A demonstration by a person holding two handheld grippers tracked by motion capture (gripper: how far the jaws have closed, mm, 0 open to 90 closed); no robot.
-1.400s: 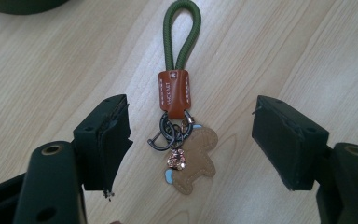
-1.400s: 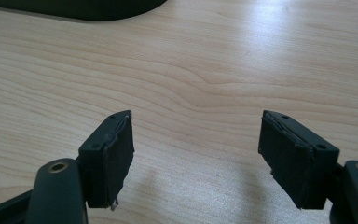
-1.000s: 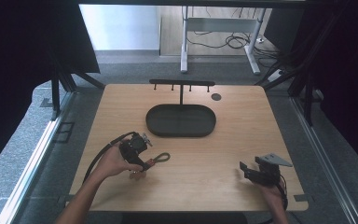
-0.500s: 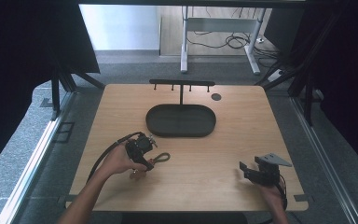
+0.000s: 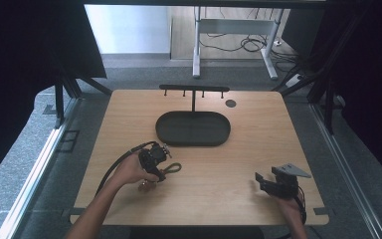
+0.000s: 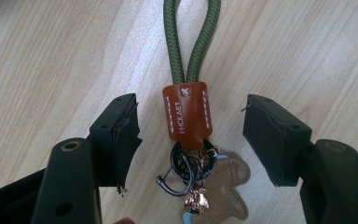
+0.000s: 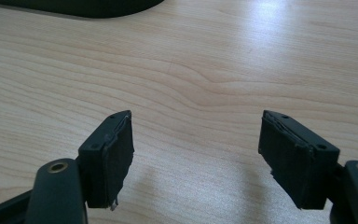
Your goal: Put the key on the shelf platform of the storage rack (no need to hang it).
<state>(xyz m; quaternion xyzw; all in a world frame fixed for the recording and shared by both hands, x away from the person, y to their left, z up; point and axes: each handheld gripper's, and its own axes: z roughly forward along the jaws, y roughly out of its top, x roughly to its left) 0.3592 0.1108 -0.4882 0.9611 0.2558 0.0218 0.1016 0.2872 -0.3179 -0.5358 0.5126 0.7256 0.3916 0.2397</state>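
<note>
A key ring (image 6: 186, 112) lies flat on the wooden table: a green rope loop (image 5: 173, 168), a brown leather tag, dark metal rings and a tan leather charm. My left gripper (image 6: 189, 135) points down over it, one jaw on each side of the leather tag. Its jaws have just been closing, and a gap still shows between each pad and the tag. In the high view the left gripper (image 5: 160, 172) is at the table's front left. My right gripper (image 5: 258, 180) stands open over bare wood at the front right, with nothing between its fingers (image 7: 112, 154).
A black oval tray (image 5: 164, 134) sits at the table's middle back. Behind it stands a low black rack with hooks (image 5: 194, 89). A small dark disc (image 5: 231, 103) lies at the back right. Cables trail from both grippers toward the front edge.
My left gripper has shifted slightly right and down onto the key ring. The right gripper has stayed still.
</note>
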